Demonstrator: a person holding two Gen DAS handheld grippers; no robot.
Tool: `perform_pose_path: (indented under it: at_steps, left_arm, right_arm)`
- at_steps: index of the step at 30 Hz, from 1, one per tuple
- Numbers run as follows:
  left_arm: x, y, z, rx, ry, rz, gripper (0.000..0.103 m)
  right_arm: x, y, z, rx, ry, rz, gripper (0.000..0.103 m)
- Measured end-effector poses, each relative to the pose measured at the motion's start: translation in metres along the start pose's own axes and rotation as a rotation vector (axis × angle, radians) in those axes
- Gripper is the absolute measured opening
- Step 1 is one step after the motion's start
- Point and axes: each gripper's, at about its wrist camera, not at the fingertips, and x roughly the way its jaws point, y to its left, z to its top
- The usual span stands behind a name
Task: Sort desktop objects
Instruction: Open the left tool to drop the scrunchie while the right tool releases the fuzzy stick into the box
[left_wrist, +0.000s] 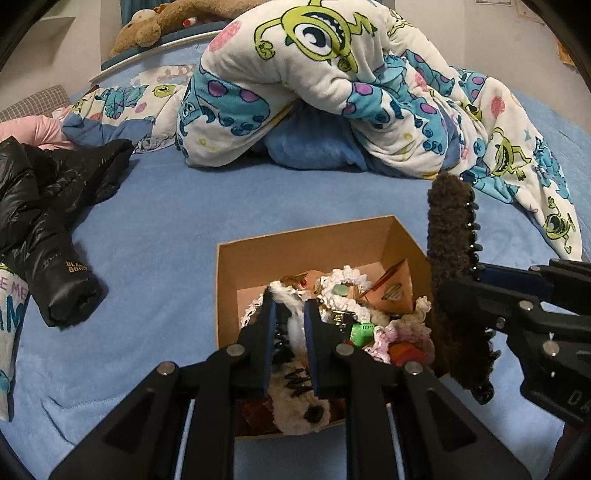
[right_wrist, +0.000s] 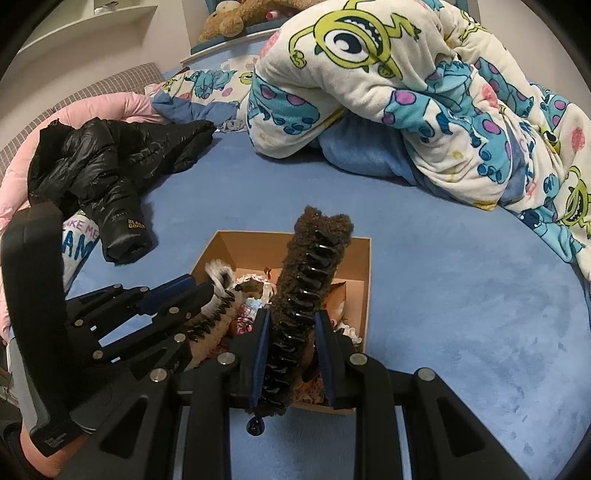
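An open cardboard box (left_wrist: 306, 243) (right_wrist: 356, 273) sits on a blue bed sheet, filled with hair accessories such as lace scrunchies and a green clip (left_wrist: 360, 330). My left gripper (left_wrist: 290, 297) (right_wrist: 201, 286) reaches down into the box's left half. Its pads still touch a cream fuzzy hair claw (left_wrist: 295, 402) (right_wrist: 214, 325) with black teeth, whose lower end lies by the front wall. My right gripper (right_wrist: 292, 314) (left_wrist: 458, 278) hovers over the box's right side, shut on a long brown fuzzy hair claw (right_wrist: 317, 251) (left_wrist: 448, 229) that stands up out of its jaws.
A black puffer jacket (left_wrist: 55, 206) (right_wrist: 103, 162) lies left of the box. A bunched monster-print blanket (left_wrist: 332, 74) (right_wrist: 424, 92) fills the back and right. A brown plush toy (left_wrist: 147, 26) rests at the headboard. Open blue sheet (right_wrist: 461, 314) lies right of the box.
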Motion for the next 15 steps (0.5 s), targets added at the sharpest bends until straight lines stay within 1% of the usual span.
perform_pose_path:
  at_steps: [1,2,3,10,15]
  left_arm:
    - [0.001,0.001,-0.001,-0.004,0.000,-0.003,0.040]
    - [0.000,0.002,-0.001,-0.012,-0.003,-0.003,0.049]
    - [0.000,0.003,-0.001,-0.020,-0.008,-0.002,0.055]
    - [-0.003,0.006,-0.004,-0.026,-0.011,0.007,0.055]
    - [-0.005,0.009,-0.008,-0.030,-0.010,0.014,0.055]
  right_arm:
    - [0.002,0.000,0.000,0.001,0.004,-0.001,0.024]
    - [0.005,-0.001,-0.001,0.002,0.008,-0.002,0.024]
    - [0.007,-0.001,-0.001,0.002,0.011,-0.004,0.024]
    - [0.017,0.000,-0.002,0.002,0.033,-0.006,0.025]
    - [0.017,-0.003,0.000,0.025,0.028,-0.013,0.028]
